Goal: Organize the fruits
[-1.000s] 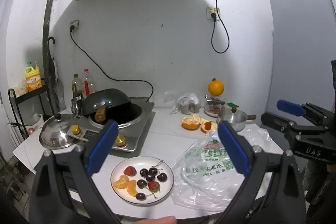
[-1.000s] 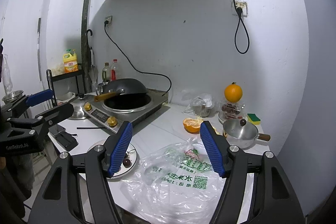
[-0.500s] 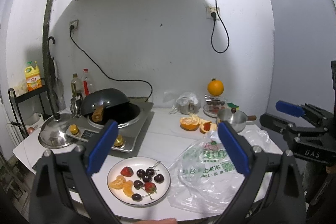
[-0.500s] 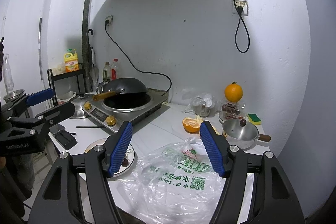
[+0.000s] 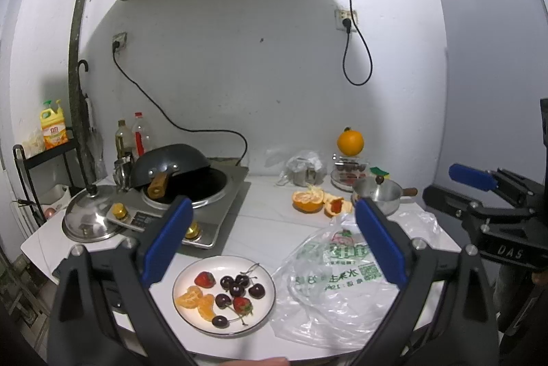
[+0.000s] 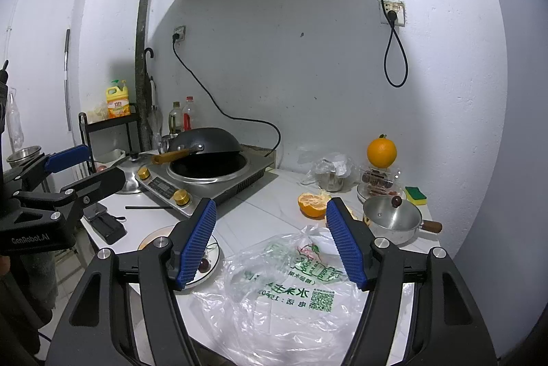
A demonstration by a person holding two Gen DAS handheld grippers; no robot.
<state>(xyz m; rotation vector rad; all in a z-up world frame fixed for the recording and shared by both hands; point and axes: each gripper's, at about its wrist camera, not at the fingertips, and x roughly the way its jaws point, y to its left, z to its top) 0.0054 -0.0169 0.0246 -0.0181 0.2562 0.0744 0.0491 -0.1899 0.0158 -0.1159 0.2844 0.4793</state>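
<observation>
A white plate (image 5: 267,304) at the table's front holds cherries (image 5: 238,289), two strawberries (image 5: 204,279) and orange segments (image 5: 197,299); its rim also shows in the right wrist view (image 6: 214,258). A clear plastic bag with green print (image 5: 339,277) (image 6: 294,294) lies right of the plate. A peeled orange half (image 5: 307,199) (image 6: 311,205) lies further back, and a whole orange (image 5: 350,142) (image 6: 381,151) stands on a container. My left gripper (image 5: 270,241) is open and empty above the plate. My right gripper (image 6: 270,239) is open and empty above the bag.
An induction cooker with a tilted black wok (image 5: 171,165) stands at the back left beside a steel lid (image 5: 90,220). A small steel pot (image 5: 376,194) (image 6: 392,218) and a sponge (image 6: 415,193) are at the back right. A dark device (image 6: 104,222) lies at the table's left edge.
Both grippers have drawn back slightly from the table and stay open. The plate and the bag sit a little lower and smaller in the views. Nothing on the table has moved.
</observation>
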